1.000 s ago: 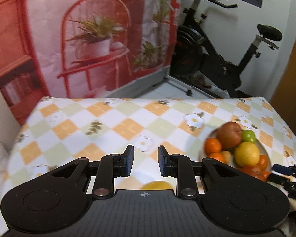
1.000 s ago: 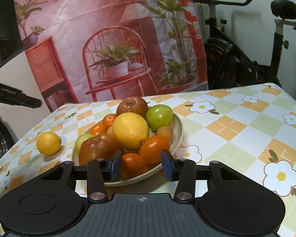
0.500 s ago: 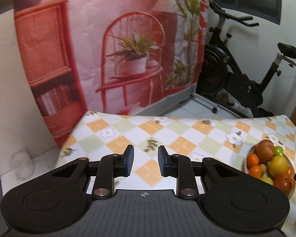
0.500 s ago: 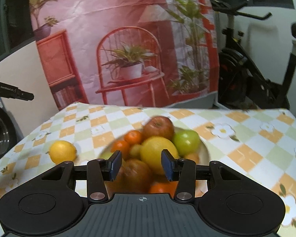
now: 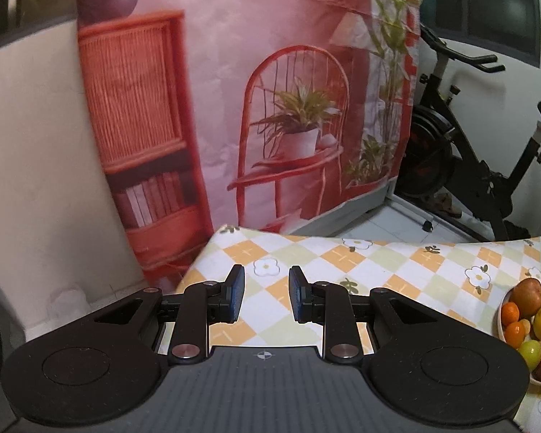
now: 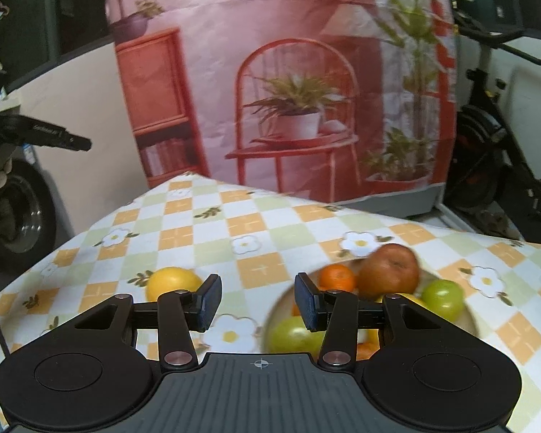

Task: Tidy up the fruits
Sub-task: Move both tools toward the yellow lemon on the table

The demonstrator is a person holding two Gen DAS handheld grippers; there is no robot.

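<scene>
Right wrist view — lone lemon (image 6: 172, 283), long axis level, left of bowl (image 6: 467, 319).

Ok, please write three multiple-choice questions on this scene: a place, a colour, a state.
1. Where is the lone lemon? A. On the tablecloth, left of the plate. B. On the fruit pile. C. On the floor.
2. What colour is the apple on the plate? A. Blue. B. Red-brown. C. White.
3. What does the right claw hold? A. The lemon. B. An orange. C. Nothing.
Answers: 1 A, it lies on the cloth apart from the plate; 2 B, its skin is red-brown; 3 C, the gap between its fingers is empty.
</scene>
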